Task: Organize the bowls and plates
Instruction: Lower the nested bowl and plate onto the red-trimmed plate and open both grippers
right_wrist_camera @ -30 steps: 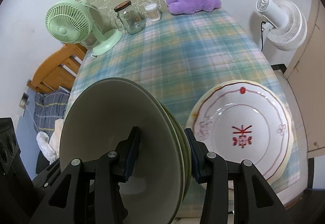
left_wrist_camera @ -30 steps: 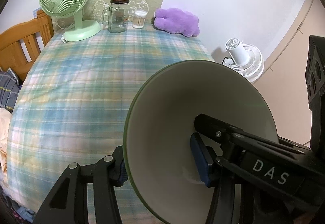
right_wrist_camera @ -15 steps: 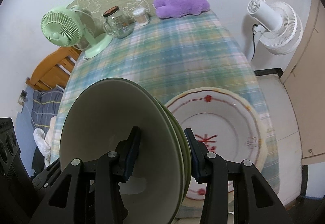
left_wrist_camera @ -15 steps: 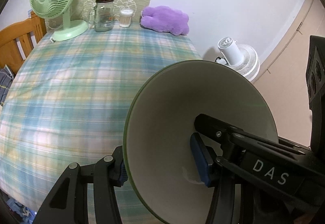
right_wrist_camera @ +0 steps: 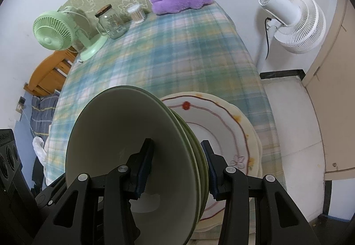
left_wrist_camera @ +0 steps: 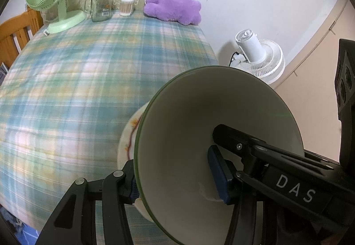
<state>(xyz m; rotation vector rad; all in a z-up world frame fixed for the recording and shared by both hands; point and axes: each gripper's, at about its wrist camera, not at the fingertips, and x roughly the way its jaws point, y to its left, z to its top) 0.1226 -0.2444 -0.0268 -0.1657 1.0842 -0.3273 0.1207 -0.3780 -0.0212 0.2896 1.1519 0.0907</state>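
Since a second ago, both grippers have carried their bowls toward the white scalloped plate with red line decoration (right_wrist_camera: 224, 134) on the plaid tablecloth (left_wrist_camera: 77, 80). Left gripper (left_wrist_camera: 177, 180) clamps one green-rimmed cream bowl (left_wrist_camera: 188, 134); right gripper (right_wrist_camera: 175, 167) clamps a nested green bowl stack (right_wrist_camera: 124, 134) above the plate.

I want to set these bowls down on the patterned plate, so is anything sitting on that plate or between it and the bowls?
Nothing visible does. The right gripper grips a stack of green-rimmed bowls beside and above the patterned plate, whose visible face is bare. The left gripper holds a single bowl in front of the plate's near edge, hiding part of it.
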